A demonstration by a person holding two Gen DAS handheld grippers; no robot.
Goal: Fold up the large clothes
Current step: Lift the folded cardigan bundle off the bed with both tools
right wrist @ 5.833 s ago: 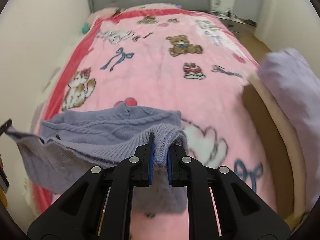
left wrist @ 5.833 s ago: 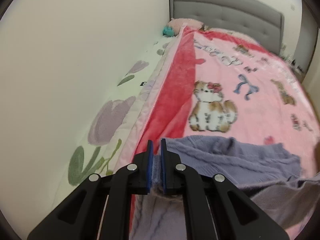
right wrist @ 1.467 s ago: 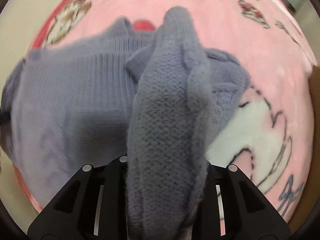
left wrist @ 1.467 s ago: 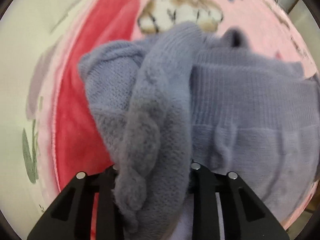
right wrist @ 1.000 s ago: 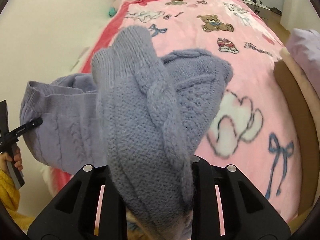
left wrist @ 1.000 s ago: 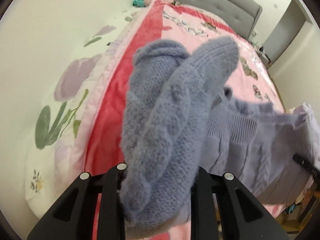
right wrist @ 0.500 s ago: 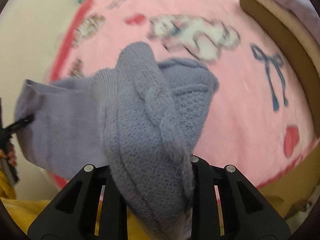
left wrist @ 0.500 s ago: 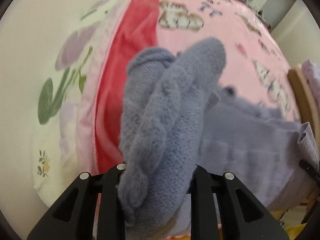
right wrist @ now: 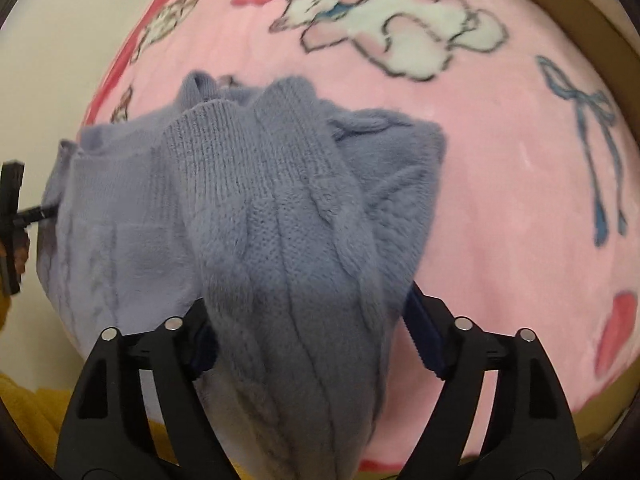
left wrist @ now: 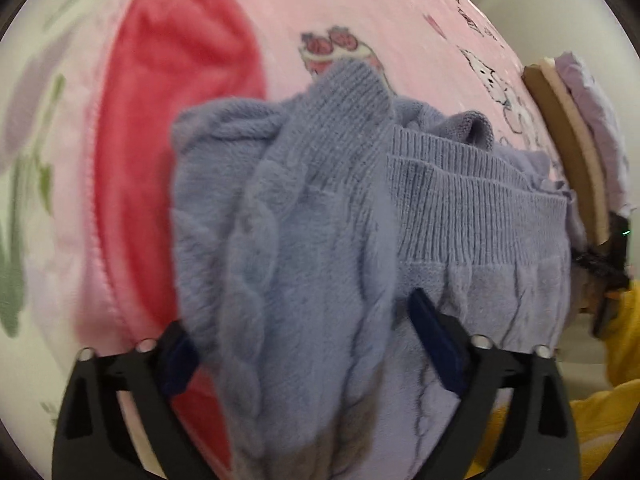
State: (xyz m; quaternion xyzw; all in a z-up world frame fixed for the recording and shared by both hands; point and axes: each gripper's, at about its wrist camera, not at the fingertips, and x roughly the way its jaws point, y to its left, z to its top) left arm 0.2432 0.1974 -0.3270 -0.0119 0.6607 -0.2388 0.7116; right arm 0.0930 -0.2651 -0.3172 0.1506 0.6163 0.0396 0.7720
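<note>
A lavender cable-knit sweater [left wrist: 460, 216] lies over the near end of the pink blanket [left wrist: 360, 8]. One sleeve [left wrist: 304, 240] is draped between the fingers of my left gripper [left wrist: 304, 344], whose jaws stand wide apart. In the right wrist view the other sleeve [right wrist: 288, 232] hangs between the fingers of my right gripper [right wrist: 308, 332], also spread wide. The sweater body [right wrist: 116, 200] stretches to the left there. Both grippers sit at the sweater's near edge.
The blanket has a red border [left wrist: 160, 120] and cartoon prints [right wrist: 400, 28]. A wooden bed frame edge [left wrist: 568, 140] with a pale purple cloth [left wrist: 600, 120] runs at the right. The other gripper [right wrist: 12, 216] shows at the left edge of the right wrist view. Yellow clothing [left wrist: 600, 400] is near.
Both grippers have opened wide; before, their fingers were close together around the sleeves. Both cameras have tipped down toward the blanket and the sweater lies lower.
</note>
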